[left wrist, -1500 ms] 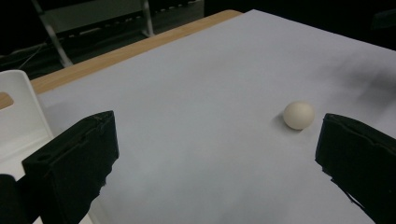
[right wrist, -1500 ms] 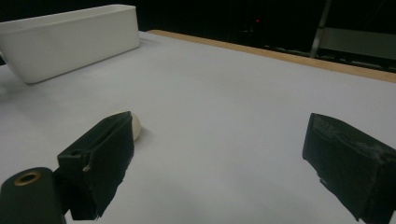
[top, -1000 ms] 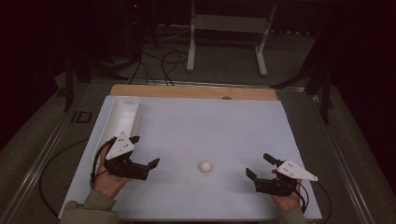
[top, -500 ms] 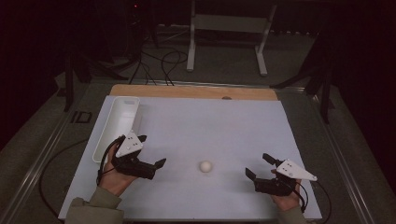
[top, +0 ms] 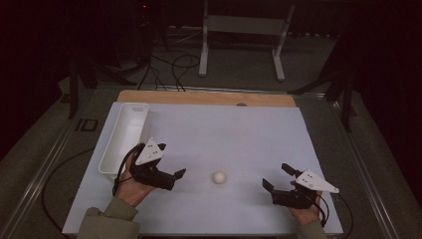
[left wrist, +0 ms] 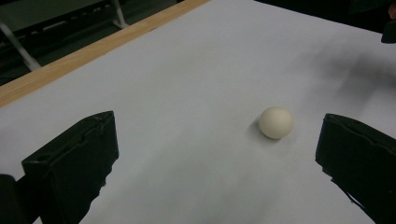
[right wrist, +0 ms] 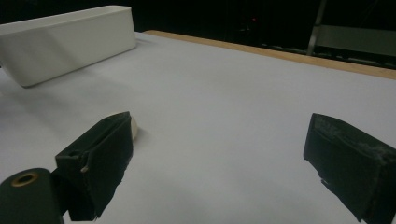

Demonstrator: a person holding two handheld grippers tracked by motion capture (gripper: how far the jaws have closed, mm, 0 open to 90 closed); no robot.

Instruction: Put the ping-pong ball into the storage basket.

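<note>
So the small off-white ball sits loose on the white table sheet, between both tongs. The left gripper is spread wide, pointing at it from near. The right gripper is wide too, holding nothing. A long white plastic tray sits far left.

dim room, light falling mostly on the table: a pale white sheet over a wooden top, bare wood strip showing along the far edge. grey floor around it. black cables loop on the floor beyond. a white metal stand behind, two legs. dark posts either side. background black.
</note>
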